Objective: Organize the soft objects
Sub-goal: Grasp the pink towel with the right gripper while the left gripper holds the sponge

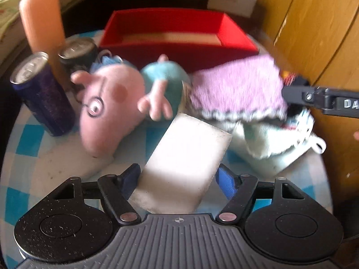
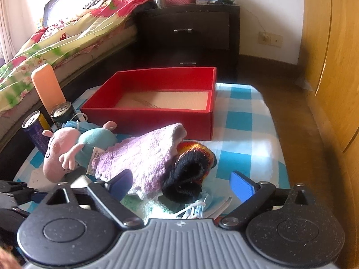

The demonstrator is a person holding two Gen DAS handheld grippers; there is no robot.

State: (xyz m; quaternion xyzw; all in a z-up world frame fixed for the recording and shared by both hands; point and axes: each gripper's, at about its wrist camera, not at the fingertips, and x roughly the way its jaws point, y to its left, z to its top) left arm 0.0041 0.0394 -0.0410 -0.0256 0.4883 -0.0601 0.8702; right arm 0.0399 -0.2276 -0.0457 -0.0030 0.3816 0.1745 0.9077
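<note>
Both grippers stood wide: left gripper [image 1: 179, 179] straddling the white sponge [image 1: 186, 157], right gripper [image 2: 181, 185] over the purple towel [image 2: 139, 157]; the black sock [image 2: 188, 179] risked snagging along.

Each hand-held gripper has a grey ribbed body, flanked by two black speckled discs with raised round caps. Black link arms, pinned with silver rivets, carry blue rubber pads: left hand-held gripper [image 1: 179, 180], right hand-held gripper [image 2: 181, 185].
</note>
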